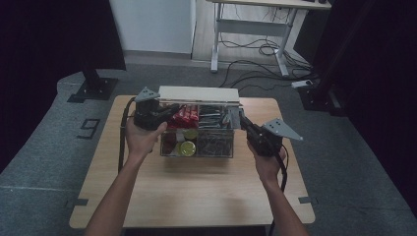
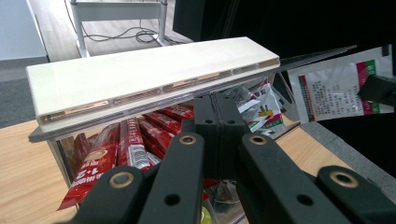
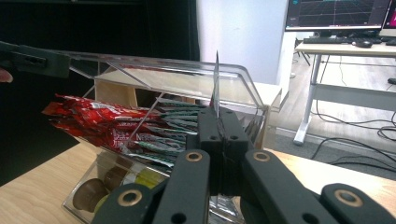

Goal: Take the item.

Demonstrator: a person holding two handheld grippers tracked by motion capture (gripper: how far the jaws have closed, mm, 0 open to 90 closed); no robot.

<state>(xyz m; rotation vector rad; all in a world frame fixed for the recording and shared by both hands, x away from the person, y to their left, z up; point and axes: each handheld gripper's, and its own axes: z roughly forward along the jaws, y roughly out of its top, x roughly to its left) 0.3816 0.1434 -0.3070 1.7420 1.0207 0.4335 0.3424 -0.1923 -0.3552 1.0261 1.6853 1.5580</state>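
- A clear box (image 1: 196,140) sits mid-table (image 1: 196,191), holding red sachets (image 1: 187,114), green sachets (image 3: 180,122) and capsules (image 1: 187,147).
- Its lid (image 2: 154,77) stands raised over the far edge.
- The left gripper (image 1: 169,112) reaches into the box's left end, jaws together; whether they pinch anything I cannot tell.
- The right gripper (image 1: 243,120), at the right end, is clamped on a white sachet (image 3: 216,84), seen edge-on.

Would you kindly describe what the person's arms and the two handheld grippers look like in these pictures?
Both forearms are bare, with no sleeves in view. The left gripper and right gripper are black, each topped with a grey three-cornered plate and trailing a black cable. In the gripper views, each has two matte black jaws on linked bars with round brass-coloured pivot rivets and small screw holes. No lettering shows on them.
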